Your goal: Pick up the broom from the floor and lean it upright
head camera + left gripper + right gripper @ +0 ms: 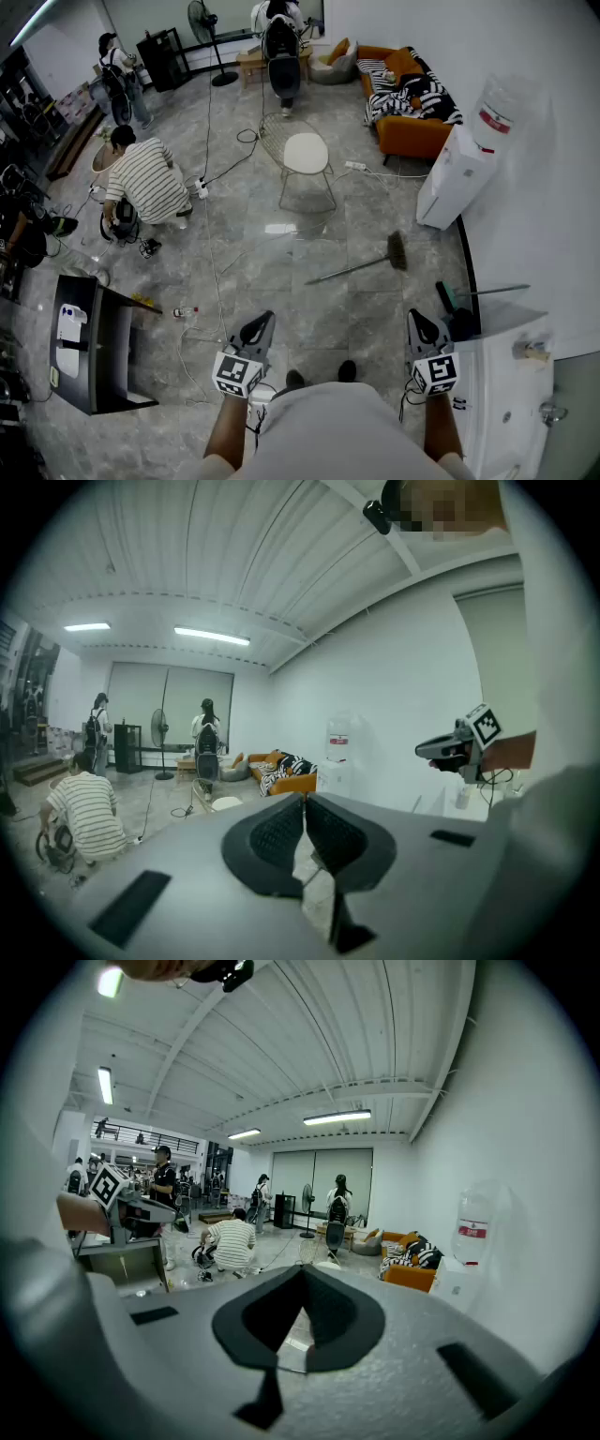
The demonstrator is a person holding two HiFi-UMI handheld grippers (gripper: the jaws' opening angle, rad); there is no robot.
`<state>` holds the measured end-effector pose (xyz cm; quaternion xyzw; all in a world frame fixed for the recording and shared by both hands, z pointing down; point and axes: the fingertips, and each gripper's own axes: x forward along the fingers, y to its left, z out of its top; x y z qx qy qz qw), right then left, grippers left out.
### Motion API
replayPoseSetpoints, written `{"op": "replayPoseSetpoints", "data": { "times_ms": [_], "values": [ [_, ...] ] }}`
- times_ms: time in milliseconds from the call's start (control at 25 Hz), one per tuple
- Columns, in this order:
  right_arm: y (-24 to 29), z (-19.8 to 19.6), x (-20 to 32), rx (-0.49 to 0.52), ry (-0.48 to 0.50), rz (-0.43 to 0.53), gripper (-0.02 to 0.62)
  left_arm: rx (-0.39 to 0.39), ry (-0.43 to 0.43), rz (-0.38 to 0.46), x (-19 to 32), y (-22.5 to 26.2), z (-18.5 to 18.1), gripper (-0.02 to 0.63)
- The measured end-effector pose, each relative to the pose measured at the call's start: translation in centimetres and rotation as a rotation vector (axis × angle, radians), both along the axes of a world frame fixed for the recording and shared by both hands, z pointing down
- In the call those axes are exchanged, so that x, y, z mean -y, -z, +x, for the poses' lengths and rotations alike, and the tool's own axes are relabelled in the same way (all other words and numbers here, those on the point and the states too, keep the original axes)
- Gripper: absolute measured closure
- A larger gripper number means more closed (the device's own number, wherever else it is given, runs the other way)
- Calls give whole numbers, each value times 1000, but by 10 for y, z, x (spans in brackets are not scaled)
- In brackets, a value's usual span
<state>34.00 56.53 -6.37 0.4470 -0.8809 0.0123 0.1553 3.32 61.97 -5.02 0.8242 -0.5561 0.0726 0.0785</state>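
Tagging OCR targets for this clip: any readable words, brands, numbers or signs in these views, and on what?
No text reads clearly in any view.
Red label on the water bottle: has print, too blurred to read.
Square-marker cubes: black-and-white patterns only, no letters or numbers.
White device on the black desk: dark marks, too small to read.

Head view: head-mounted, facing steeply down. The left gripper (265, 319) and right gripper (413, 317) sit close at the bottom edge, with the floor (328, 319) spreading beyond.
Left gripper view: on the left gripper, facing almost level along its jaws, which fill the foreground.
Right gripper view: the same on the right gripper.
Shared: the orange sofa (412, 139), water dispenser (450, 183) and striped-shirt person (145, 183) show in all three.
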Motion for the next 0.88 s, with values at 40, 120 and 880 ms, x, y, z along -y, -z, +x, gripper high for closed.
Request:
{"op": "replayPoseSetpoints", "data": {
  "times_ms": [40, 120, 880],
  "values": [
    [0, 0, 2, 0, 2, 0, 597, 1, 0, 0, 2, 0, 1, 594],
    [0, 0, 5, -1, 7, 1, 597, 3, -1, 0, 6, 0, 3, 594],
    [-19, 38, 44, -19, 53, -34, 594, 17, 2, -18, 46, -9, 53, 594]
  ]
}}
